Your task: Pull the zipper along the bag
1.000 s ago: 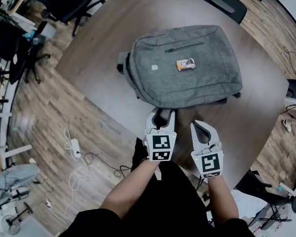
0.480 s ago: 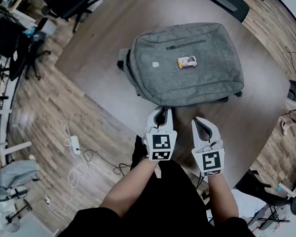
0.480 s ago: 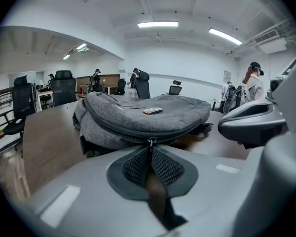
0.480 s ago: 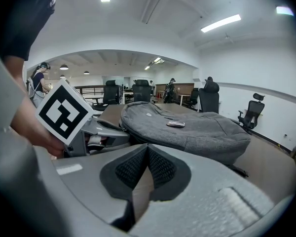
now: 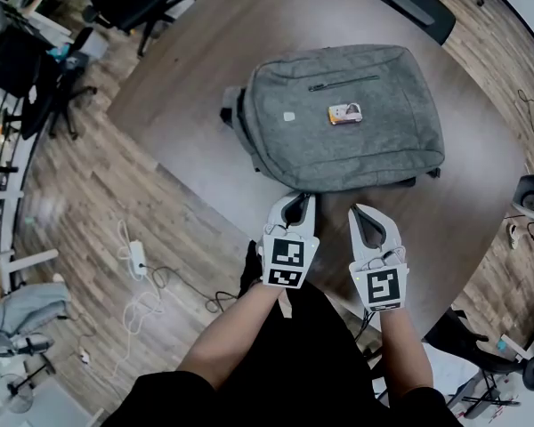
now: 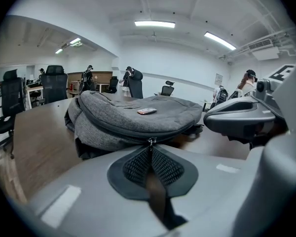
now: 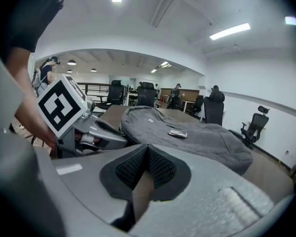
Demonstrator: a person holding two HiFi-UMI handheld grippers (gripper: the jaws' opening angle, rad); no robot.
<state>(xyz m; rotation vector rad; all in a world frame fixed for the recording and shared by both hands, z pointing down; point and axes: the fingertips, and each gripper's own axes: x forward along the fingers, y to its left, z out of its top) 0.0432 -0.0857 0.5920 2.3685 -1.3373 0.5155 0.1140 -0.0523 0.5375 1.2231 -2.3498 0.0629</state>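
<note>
Brown wood-grain table (image 5: 182,140) carries a grey fabric backpack (image 5: 347,118), which lies flat with its front panel up and its near edge toward the person. A small orange-and-white card (image 5: 344,114) rests on top of it. The bag sits much as it did a second ago; the change is at the left gripper (image 5: 294,201). A moment back its jaws stood wide against the bag's near edge, and now they are clamped together. In the left gripper view, the small metal zipper pull (image 6: 150,141) sits right at the tips of the meeting pads, on the dark zipper track (image 6: 113,131) that runs round the bag's side. I judge the tab is pinched between them, though little of it shows.

The right gripper (image 5: 367,213) is clenched on nothing and hovers just beside the left, a little short of the bag and not touching it.

So the grasp looks made, and the pull along the track has not begun. The likely risk is that the thin tab slips out, or that the unheld bag slides with the tug.
</note>
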